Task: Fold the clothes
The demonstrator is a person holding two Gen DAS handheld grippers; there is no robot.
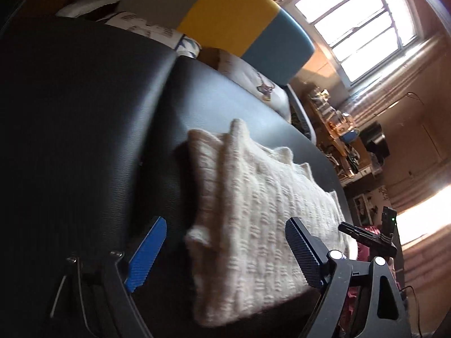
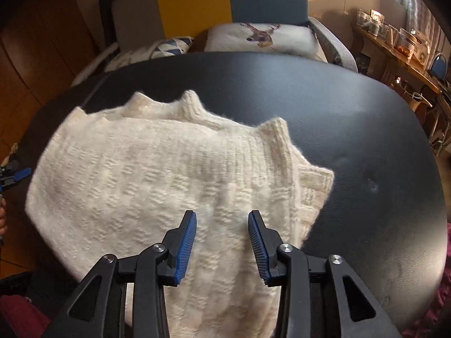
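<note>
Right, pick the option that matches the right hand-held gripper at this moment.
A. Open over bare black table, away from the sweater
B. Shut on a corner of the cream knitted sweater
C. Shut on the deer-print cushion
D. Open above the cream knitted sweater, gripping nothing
D: the right hand-held gripper has its blue pads spread apart with the cream knitted sweater showing in the gap, on the black padded table.

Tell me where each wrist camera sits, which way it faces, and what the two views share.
Left wrist: behind the open left gripper, tilted, looking along the cream knit sweater toward the window; the right gripper shows at right.
Right wrist: behind the open right gripper, looking down over the sweater toward the deer cushion.
Shared: sweater, black padded table, cushion.
</note>
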